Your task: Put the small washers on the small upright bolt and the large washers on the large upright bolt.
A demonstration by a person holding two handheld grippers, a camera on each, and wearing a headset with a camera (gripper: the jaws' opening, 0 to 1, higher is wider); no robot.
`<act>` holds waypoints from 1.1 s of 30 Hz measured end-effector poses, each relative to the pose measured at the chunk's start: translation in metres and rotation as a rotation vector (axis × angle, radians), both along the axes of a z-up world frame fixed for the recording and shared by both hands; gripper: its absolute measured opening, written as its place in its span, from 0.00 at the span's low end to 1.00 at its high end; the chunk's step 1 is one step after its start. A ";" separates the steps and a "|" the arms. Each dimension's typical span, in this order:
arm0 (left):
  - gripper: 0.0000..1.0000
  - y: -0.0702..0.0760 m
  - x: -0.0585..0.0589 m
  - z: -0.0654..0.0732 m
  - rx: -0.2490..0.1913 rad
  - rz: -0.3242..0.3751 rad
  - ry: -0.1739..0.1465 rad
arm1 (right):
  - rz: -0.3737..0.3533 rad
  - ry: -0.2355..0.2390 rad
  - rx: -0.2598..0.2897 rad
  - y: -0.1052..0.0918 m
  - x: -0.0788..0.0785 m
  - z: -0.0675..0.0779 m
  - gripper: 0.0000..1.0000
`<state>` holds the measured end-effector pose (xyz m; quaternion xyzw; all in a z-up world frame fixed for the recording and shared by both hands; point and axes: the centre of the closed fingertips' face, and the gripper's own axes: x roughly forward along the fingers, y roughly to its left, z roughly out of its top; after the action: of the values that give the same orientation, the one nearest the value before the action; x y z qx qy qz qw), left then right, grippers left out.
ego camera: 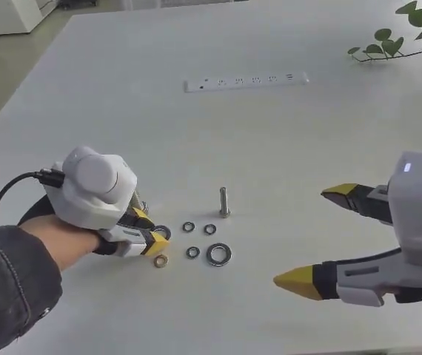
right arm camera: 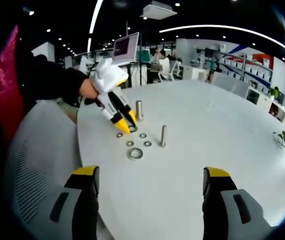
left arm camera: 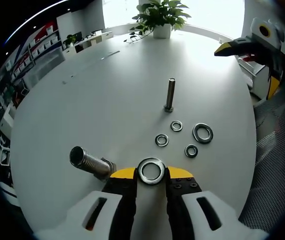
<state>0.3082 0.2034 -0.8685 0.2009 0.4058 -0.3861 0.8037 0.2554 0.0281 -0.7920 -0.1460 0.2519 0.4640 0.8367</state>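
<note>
My left gripper [ego camera: 155, 240] is shut on a large steel washer [left arm camera: 151, 170], held flat between its yellow tips just above the table. The large upright bolt [left arm camera: 90, 162] stands close to the left of those tips. The small upright bolt [ego camera: 224, 202] stands a little farther out. Between them lie three small washers [ego camera: 188, 227] and a second large washer [ego camera: 218, 254]. A brownish small washer [ego camera: 161, 260] lies right by the left gripper's tips. My right gripper [ego camera: 311, 237] hovers open to the right of the washers, with nothing between its jaws.
A white power strip [ego camera: 246, 81] lies across the table's far side. Plant leaves [ego camera: 411, 33] reach in at the far right corner. A black cable [ego camera: 4, 196] trails from the left gripper. A mesh chair [left arm camera: 277, 150] stands at the table's edge.
</note>
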 end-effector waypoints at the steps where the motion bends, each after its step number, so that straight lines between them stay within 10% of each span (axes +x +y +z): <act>1: 0.20 0.000 0.000 0.000 0.000 0.000 0.000 | 0.000 0.000 -0.001 0.000 0.000 0.000 0.87; 33: 0.19 0.000 -0.003 0.001 0.031 -0.021 0.000 | 0.001 -0.001 -0.006 0.000 -0.001 -0.001 0.86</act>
<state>0.3053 0.2031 -0.8674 0.2176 0.4098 -0.3880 0.7964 0.2541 0.0277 -0.7932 -0.1490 0.2527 0.4636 0.8361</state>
